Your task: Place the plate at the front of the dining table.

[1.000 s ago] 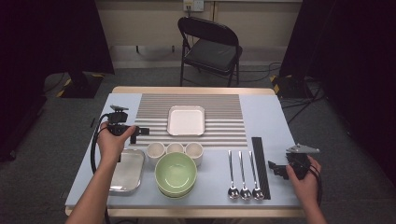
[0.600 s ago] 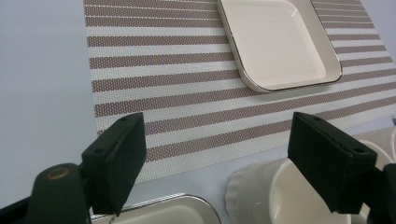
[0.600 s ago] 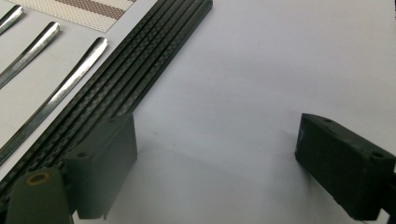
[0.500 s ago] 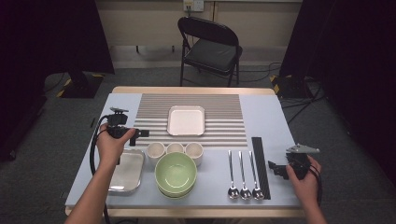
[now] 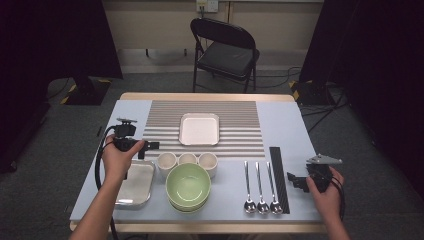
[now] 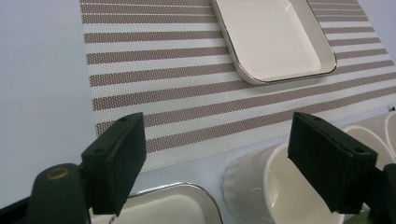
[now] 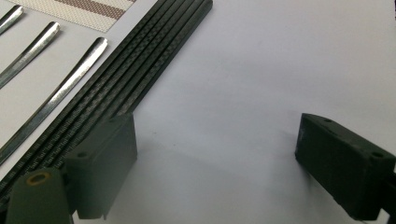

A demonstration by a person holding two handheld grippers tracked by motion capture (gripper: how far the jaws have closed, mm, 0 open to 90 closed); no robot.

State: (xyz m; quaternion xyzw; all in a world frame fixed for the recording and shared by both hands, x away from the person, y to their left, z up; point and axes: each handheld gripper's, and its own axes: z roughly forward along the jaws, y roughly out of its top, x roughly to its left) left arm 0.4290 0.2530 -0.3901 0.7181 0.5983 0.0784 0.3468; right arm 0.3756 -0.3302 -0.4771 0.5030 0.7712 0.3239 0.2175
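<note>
at the table's left front, left gripper (image 5: 150, 146): held low just beside the row of three cups, jaws spread wide with nothing between them; in the left gripper view the leftmost cup (image 6: 275, 186) is seen beside the right-hand jaw, not yet enclosed
leftmost cup (image 5: 166, 161): stood upright at the near edge of the striped placemat (image 5: 165, 120), close against the middle cup (image 5: 187, 159), just behind the green bowl (image 5: 188, 184) and just right of the metal tray (image 5: 136, 184)
handling, judged: a small white ramekin with a fluted wall, taken as glazed ceramic; stiff, light to moderate in weight, smooth and liable to slip, chippable if knocked against its neighbour
hold, judged: best taken across the rim wall, one jaw inside and one outside, on the side away from the middle cup; a grip around the whole body is thought awkward with the neighbour so close
risk, judged: the next cup or the bowl rim may be nudged on approach
right gripper (image 5: 296, 180): rested at the table's right front, just right of the black strip (image 5: 279, 175) and the three spoons (image 5: 260, 187); jaws wide apart, nothing held, bare table seen between them in the right gripper view
white square dish (image 5: 199, 128): centred on the placemat, well apart from both grippers
</note>
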